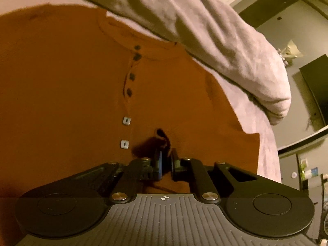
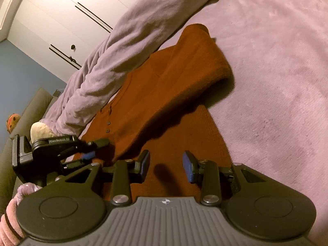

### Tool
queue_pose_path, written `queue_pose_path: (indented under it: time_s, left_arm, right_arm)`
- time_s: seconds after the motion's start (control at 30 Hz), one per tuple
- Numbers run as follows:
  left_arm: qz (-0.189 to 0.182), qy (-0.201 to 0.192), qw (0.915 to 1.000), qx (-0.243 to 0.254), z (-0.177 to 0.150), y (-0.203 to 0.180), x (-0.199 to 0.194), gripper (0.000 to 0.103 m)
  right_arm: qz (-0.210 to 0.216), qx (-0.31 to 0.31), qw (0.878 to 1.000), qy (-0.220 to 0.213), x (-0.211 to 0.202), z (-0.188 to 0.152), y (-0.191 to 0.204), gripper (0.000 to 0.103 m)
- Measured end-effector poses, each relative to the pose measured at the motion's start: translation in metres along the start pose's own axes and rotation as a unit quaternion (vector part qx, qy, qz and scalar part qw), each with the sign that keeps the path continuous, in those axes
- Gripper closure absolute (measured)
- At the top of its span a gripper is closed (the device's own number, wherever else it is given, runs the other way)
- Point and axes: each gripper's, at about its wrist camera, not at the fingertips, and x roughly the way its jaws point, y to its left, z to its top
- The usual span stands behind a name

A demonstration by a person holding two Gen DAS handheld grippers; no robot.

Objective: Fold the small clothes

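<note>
left gripper (image 1: 166, 155) pinched apparently on orange shirt (image 1: 71, 82), right gripper (image 2: 166, 165) parted

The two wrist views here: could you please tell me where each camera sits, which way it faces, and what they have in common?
Left wrist view: sits on the left gripper, looking down along its shut fingers at the orange shirt, pinching the cloth near the buttons; no body part shows.
Right wrist view: sits on the right gripper, jaws apart over the shirt's lower part, facing the closet doors; a gloved hand and sleeve show.
Shared: the shirt, the purple blanket, the left gripper.
</note>
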Motion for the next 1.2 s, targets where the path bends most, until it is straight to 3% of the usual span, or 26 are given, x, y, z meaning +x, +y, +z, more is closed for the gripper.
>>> queue_pose_path:
  time_s: [0.3,0.43,0.7,0.9,1.1,1.13,1.17,1.2]
  left_arm:
    - [-0.03,-0.09,0.9954,0.003,0.036,0.006,-0.073,0.095]
    - [0.005,-0.124,0.9922,0.008,0.046,0.029,-0.098,0.095]
    - [0.103,-0.141,0.9845,-0.017,0.048,0.09,-0.101,0.095]
    - [0.118,-0.122,0.9846,-0.041,0.045,0.12,-0.084,0.095]
    - [0.121,-0.113,0.9851,-0.045,0.045,0.122,-0.077,0.095]
    - [0.124,-0.113,0.9851,-0.039,0.044,0.12,-0.076,0.095]
    - [0.125,-0.113,0.9851,-0.034,0.044,0.118,-0.075,0.095]
    - [0.122,-0.113,0.9856,-0.032,0.043,0.116,-0.074,0.095]
  right_arm:
    - [0.028,0.021,0.999,-0.017,0.012,0.018,0.011,0.06]
    - [0.043,0.041,0.998,-0.029,0.023,0.029,0.014,0.058]
    - [0.048,0.112,0.992,-0.044,0.055,0.052,0.004,0.058]
    - [0.051,0.159,0.984,-0.056,0.069,0.06,-0.013,0.063]
    - [0.07,0.167,0.982,-0.055,0.097,0.077,-0.009,0.064]
    - [0.079,0.18,0.979,-0.054,0.102,0.081,-0.011,0.068]
    - [0.085,0.197,0.975,-0.053,0.107,0.083,-0.013,0.084]
    - [0.087,0.208,0.973,-0.058,0.11,0.086,-0.016,0.092]
